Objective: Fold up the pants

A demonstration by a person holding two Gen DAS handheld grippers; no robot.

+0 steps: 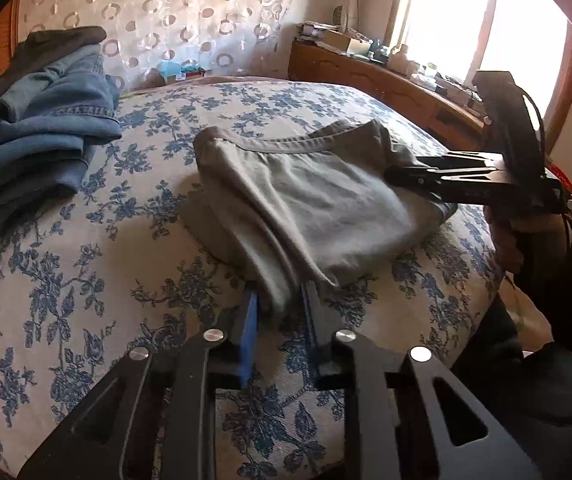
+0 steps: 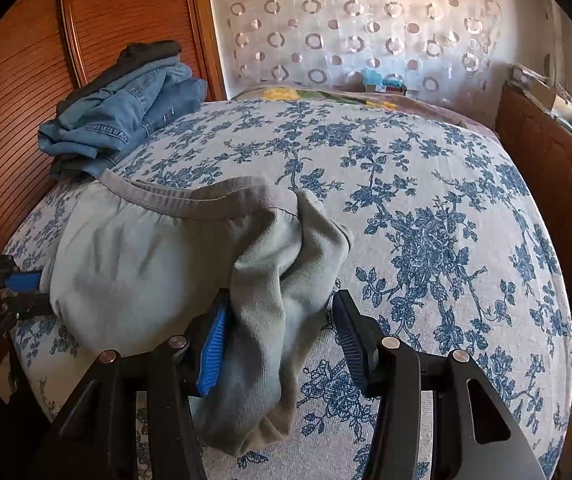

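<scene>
Soft, limp grey pants [image 1: 310, 196] sag between my left gripper [image 1: 279, 312], pinching one folded edge, and my right gripper [image 2: 277, 320], fingers spread around bunched cloth.

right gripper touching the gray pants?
Touching. In the right wrist view the gray pants drape against the blue pad of one finger of the right gripper; the other finger stands clear, jaws spread.
</scene>
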